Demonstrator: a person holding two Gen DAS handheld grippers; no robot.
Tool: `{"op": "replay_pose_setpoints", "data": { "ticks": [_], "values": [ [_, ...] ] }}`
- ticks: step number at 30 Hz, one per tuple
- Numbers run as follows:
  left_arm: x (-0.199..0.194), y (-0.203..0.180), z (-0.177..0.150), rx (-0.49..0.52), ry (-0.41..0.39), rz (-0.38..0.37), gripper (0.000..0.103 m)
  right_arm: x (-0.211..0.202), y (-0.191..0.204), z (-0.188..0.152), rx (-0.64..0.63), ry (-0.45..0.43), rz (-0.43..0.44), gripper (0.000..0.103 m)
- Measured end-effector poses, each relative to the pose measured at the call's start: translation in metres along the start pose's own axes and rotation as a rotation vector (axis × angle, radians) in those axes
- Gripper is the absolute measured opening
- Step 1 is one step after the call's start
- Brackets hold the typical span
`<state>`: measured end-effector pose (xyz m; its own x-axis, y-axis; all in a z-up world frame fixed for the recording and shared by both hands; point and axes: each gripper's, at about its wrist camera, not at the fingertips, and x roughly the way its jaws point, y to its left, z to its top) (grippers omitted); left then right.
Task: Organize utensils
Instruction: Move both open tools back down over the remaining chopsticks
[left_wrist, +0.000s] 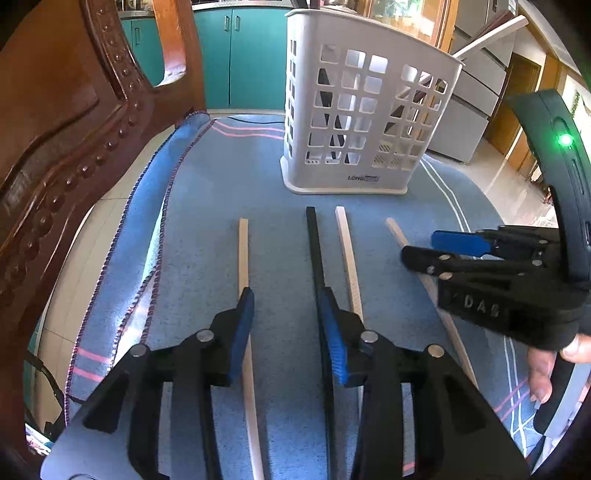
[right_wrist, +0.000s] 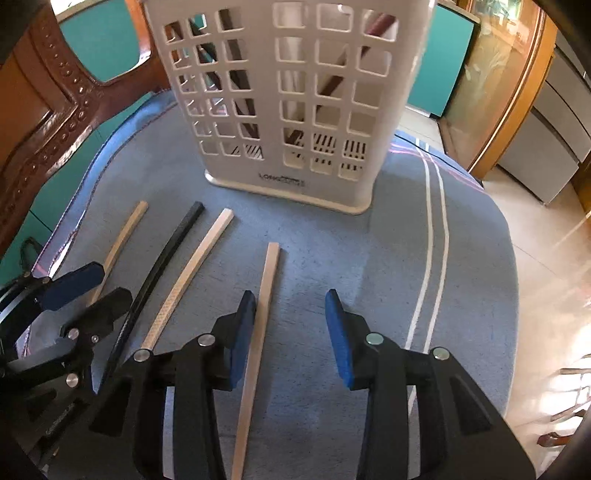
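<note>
Four chopsticks lie side by side on a blue cloth: a pale one, a black one, and two more pale ones. Behind them stands a white perforated utensil holder with several utensils inside. My left gripper is open over the leftmost pale chopstick and the black one. My right gripper is open too, with the rightmost pale chopstick running along its left pad. Neither pad presses on anything.
A carved wooden chair rises close on the left. Teal cabinets stand behind. The cloth ends at the table edge on the right, with tiled floor beyond. A person's hand holds the right gripper.
</note>
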<state>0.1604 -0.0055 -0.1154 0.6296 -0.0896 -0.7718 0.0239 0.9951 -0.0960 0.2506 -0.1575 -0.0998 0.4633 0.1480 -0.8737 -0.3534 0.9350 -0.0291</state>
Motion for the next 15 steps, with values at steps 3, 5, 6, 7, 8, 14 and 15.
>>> {"op": "replay_pose_setpoints", "data": {
  "ticks": [3,5,6,7,8,14,15],
  "values": [
    [0.000,0.006,0.001,-0.012,0.001,0.003,0.039,0.000,-0.012,0.000,0.045,0.002,-0.032,0.039],
    [0.002,0.011,0.003,-0.031,0.014,-0.006,0.039,-0.001,-0.016,0.000,0.060,-0.001,-0.030,0.039],
    [0.004,0.013,0.003,-0.045,0.024,-0.017,0.039,-0.001,-0.016,0.000,0.062,-0.002,-0.029,0.039],
    [0.006,0.016,0.003,-0.066,0.033,-0.030,0.039,-0.002,-0.017,0.000,0.061,-0.004,-0.028,0.039],
    [0.006,0.017,0.003,-0.075,0.029,-0.036,0.039,-0.003,-0.019,-0.001,0.059,-0.005,-0.026,0.039],
    [-0.002,0.015,0.006,-0.067,-0.004,-0.061,0.039,-0.007,-0.021,-0.001,0.063,-0.022,-0.010,0.039],
    [-0.003,0.016,0.007,-0.062,-0.008,-0.053,0.039,-0.010,-0.030,-0.003,0.064,-0.023,-0.009,0.039]
  ]
}}
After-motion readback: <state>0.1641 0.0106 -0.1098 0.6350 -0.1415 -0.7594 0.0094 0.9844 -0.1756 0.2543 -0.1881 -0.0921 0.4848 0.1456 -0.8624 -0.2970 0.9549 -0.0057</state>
